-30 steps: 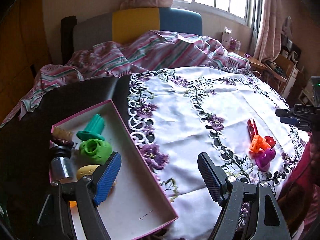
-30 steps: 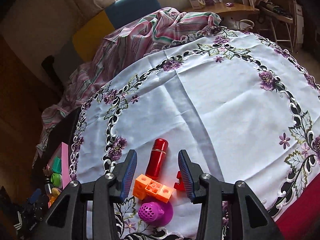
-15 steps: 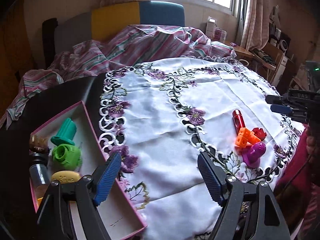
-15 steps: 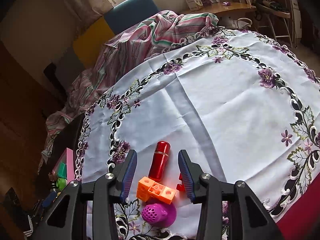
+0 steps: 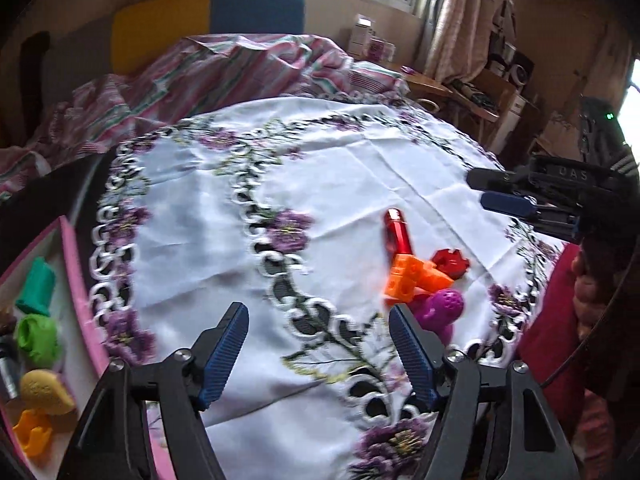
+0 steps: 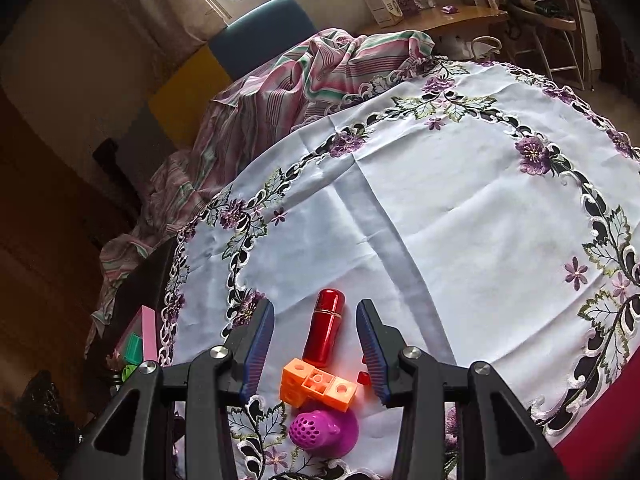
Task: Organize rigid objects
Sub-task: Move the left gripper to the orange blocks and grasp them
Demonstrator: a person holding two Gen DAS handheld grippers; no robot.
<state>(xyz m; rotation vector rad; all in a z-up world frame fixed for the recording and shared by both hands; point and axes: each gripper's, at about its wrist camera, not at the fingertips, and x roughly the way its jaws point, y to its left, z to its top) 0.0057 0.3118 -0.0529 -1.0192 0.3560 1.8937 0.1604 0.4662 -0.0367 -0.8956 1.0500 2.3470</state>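
The tabletop (image 6: 460, 208), spread with a white embroidered cloth, carries a pink-rimmed box (image 5: 74, 280) at its left edge and a small cluster of loose pieces near its right edge, so the step in hand looks like fetching another piece for the box, which already holds several toys. The right tongs (image 6: 316, 344) hang just above that cluster with jaws apart and nothing between them; the red cylinder (image 6: 325, 326) lies lengthwise in the line of the gap, its far end pointing away. Touching its near end is the orange block (image 6: 318, 384), with the purple perforated piece (image 6: 324, 428) nearer still and a small red gear-like piece (image 5: 450, 262) just to the right. The left tongs (image 5: 320, 356) are likewise spread wide and empty, over bare cloth between box and cluster. The next move probably calls for lowering the right tongs so the pads straddle the cylinder, then closing without nudging the orange block.
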